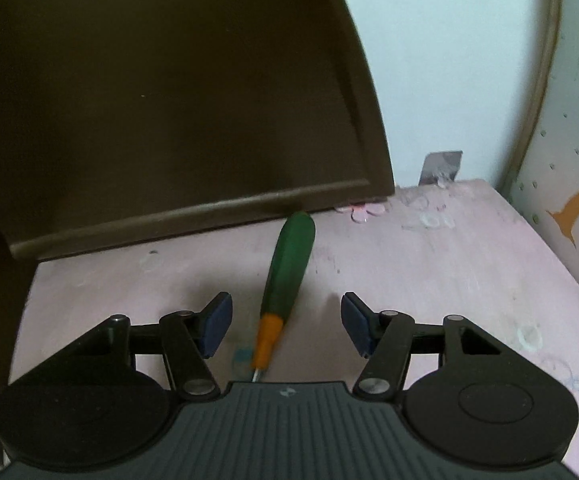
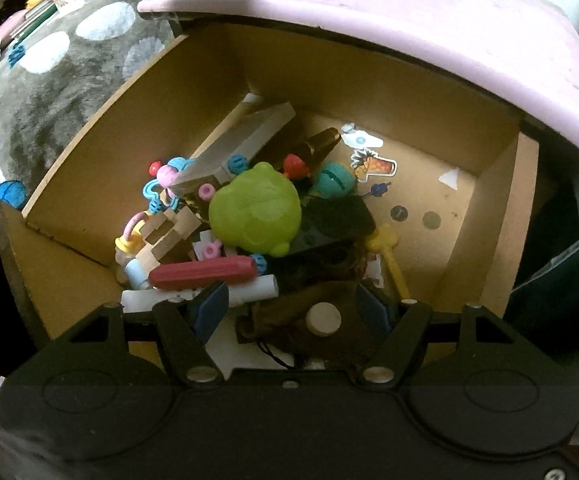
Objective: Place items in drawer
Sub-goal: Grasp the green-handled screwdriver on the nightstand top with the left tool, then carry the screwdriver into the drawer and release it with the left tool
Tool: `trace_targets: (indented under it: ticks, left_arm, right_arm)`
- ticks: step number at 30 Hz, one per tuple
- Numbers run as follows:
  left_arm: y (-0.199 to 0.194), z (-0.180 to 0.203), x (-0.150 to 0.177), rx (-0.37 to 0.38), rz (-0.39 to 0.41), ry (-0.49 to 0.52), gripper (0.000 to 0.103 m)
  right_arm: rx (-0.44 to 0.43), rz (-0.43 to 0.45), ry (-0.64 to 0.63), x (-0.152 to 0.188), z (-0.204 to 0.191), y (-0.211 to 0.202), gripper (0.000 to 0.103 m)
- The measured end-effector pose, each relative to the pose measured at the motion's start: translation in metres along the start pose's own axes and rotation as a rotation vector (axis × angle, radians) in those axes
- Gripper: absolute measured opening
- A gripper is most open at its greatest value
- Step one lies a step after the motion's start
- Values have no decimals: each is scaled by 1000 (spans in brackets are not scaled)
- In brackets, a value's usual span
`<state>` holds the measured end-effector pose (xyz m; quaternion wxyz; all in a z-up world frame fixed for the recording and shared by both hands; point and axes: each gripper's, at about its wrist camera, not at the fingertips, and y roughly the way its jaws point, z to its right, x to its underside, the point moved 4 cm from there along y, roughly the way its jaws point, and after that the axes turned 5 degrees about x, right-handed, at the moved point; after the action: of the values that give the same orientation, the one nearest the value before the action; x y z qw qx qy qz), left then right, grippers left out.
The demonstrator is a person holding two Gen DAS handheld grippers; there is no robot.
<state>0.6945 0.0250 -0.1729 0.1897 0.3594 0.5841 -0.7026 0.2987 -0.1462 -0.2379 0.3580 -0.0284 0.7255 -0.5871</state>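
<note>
Drawer [image 2: 89, 184] pulled open, already crowded with toys. Right gripper [image 2: 293, 312] hovers over it, jaws spread, gripping nothing. Screwdriver [image 1: 285, 280] lies on pink tabletop [image 1: 449, 272] between spread jaws of left gripper [image 1: 287, 326], not yet grasped. Judgement: screwdriver left to stow.

The left tongs [image 1: 287, 326] fill the lower part of the left wrist view: a dark grey ribbed centre plate carrying a small pale mark near its top edge, flanked by 2 black rounded discs. Black linkage arms run inward from each disc, joined by silver round pins. Each arm ends in a dark blue flat pad [image 1: 218, 323].

The right tongs [image 2: 289, 312], low in the right wrist view, have the same black build, 2 discs embossed with ovals, silver pins, blue pads [image 2: 209, 312], and a small screw at the lower right edge.
</note>
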Motion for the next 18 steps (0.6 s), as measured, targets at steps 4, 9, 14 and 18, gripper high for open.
trace_targets:
  ticks: [4, 9, 14, 18]
  left_arm:
    - [12, -8, -2, 21, -13, -22, 50]
    - [12, -6, -3, 6, -17, 29, 18]
    - [-6, 10, 9, -19, -53, 85, 17]
    - [-42, 16, 28, 5, -44, 66, 17]
  right_arm:
    - [2, -5, 4, 1, 0, 2, 72]
    - [5, -12, 9, 1, -1, 4, 73]
    - [7, -9, 13, 1, -1, 3, 72]
    - [10, 8, 13, -1, -2, -2, 72]
